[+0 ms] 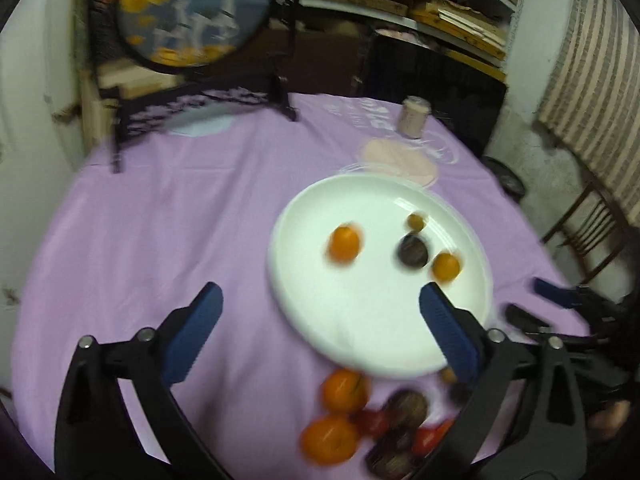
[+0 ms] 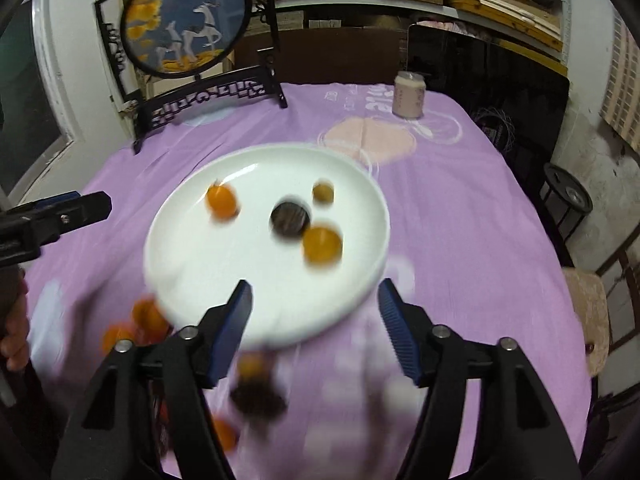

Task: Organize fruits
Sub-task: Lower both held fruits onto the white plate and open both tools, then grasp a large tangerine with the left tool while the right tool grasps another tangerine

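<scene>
1. While I hold both tools above the lilac-covered counter [image 2: 460, 208], my left hand-held gripper [image 1: 320, 318] is released, its blue fingers [image 1: 192, 334] spread wide and grasping nothing.
2. My right hand-held gripper [image 2: 314, 330] is likewise released, fingers [image 2: 396, 330] apart over the near rim of the white plate [image 2: 200, 280], and empty.
3. The plate sits near the middle of the counter and carries four fruits: an orange one [image 2: 221, 200] toward the left, a dark round one [image 2: 290, 219] in the middle, a second orange one [image 2: 322, 245] just beside it, and a small olive-coloured one [image 2: 323, 192] behind.
4. More fruit lies on the cloth off the plate's near edge: in the left wrist view, two oranges [image 1: 344, 392], small red fruits [image 1: 374, 422] and dark ones [image 1: 406, 406], bunched together and blurred.
5. In the right wrist view, a blurred dark fruit [image 2: 258, 398] lies below the plate, between my fingers.
6. At the far side of the counter stand a round deer screen [image 2: 184, 16] on a black stand and a pale jar [image 2: 408, 94].
7. A wooden chair [image 1: 588, 236] stands to the right of the counter.
</scene>
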Demonstrator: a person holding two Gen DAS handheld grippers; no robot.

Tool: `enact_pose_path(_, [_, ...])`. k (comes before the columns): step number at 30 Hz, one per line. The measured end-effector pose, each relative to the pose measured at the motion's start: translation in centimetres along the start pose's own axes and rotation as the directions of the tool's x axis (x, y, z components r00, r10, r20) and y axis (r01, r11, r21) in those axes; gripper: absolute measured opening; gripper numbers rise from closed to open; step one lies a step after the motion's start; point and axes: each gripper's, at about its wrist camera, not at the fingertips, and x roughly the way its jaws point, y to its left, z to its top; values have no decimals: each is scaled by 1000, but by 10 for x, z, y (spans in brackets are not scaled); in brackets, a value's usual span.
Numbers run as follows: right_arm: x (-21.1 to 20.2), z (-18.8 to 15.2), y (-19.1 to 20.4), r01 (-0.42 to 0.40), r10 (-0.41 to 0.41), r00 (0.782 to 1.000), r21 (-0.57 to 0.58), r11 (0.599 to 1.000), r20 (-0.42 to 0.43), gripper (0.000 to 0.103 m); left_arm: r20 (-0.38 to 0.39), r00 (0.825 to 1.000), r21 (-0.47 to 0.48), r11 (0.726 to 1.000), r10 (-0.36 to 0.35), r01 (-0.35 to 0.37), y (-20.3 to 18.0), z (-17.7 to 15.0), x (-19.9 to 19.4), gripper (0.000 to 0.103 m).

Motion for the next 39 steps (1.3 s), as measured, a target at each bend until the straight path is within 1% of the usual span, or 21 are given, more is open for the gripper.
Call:
enact_pose_path(1, [-7,-13,0,2,-2,1000,10,1000,-2,73,1,1000,15,1000,22,-22,1,-12,-4,101])
enact_pose_path(2, [-12,-24,0,8,-8,1000,18,1000,-8,73,-11,999,30,998,51,-51,3,-30,-7,101])
enact_pose_path(3, [-15,-31,-1,15,-14,1000,24,1000,-16,73,-25,998,29,998,65,-65,6,-41,-9,101])
enact_pose_path(4, [-18,-42,-1,23,-22,999,30,999,-35,73,-41,997,19,997,72,-71,10,-51,-11,101])
enact_pose_path(7, [-19,-61,4,29,-26,996,32,999,-83,73,-94,994,1,999,54,-54,18,-79,-14,101])
enact_pose_path(9, [-20,-70,11,25,-21,994,33,999,-106,73,-102,994,-6,999,48,-49,21,-89,-18,101])
enact_pose_path(13, [-24,-85,31,-83,85,990,18,996,-114,73,-105,994,-23,1000,15,-17,26,-103,-29,101])
enact_pose_path(15, [-21,-88,42,-97,95,989,-11,995,-111,73,-104,994,-14,1000,22,-23,26,-109,-33,101])
enact_pose_path(16, [-19,-89,46,-88,85,991,-28,996,-106,72,-104,994,-10,1000,24,-25,26,-111,-34,101])
enact_pose_path(18, [-14,-91,52,-96,91,990,-40,995,-111,69,-107,994,-11,1000,25,-26,28,-118,-36,101])
enact_pose_path(20, [-7,-92,55,-130,125,984,-29,991,-128,50,-116,993,-21,1000,21,-23,33,-125,-37,101])
enact_pose_path(22, [2,-91,56,-146,141,979,-21,989,-150,43,-126,992,-31,999,17,-21,37,-128,-36,101])
enact_pose_path(24, [15,-88,58,-166,162,973,-15,986,-163,42,-135,991,-42,999,16,-22,39,-130,-33,101])
enact_pose_path(25, [22,-89,59,-169,165,972,-8,986,-170,40,-135,991,-44,999,15,-21,39,-129,-32,101])
enact_pose_path(26, [23,-88,59,-164,161,974,-8,986,-157,38,-132,991,-43,999,18,-24,39,-128,-32,101])
enact_pose_path(28, [23,-86,62,-149,144,978,-25,988,-154,37,-133,991,-34,999,30,-35,37,-126,-28,101])
enact_pose_path(31, [17,-89,59,-156,152,975,-12,988,-163,37,-148,988,-19,999,43,-47,31,-124,-18,101])
enact_pose_path(33, [9,-92,52,-114,111,982,-12,993,-152,36,-152,987,-1,999,50,-51,25,-122,-10,101])
enact_pose_path(34, [7,-94,49,-105,103,983,-8,994,-151,37,-153,987,10,998,56,-55,22,-120,-7,101])
enact_pose_path(39, [-4,-100,28,-92,96,985,39,995,-146,37,-158,985,69,996,70,-60,3,-113,12,100])
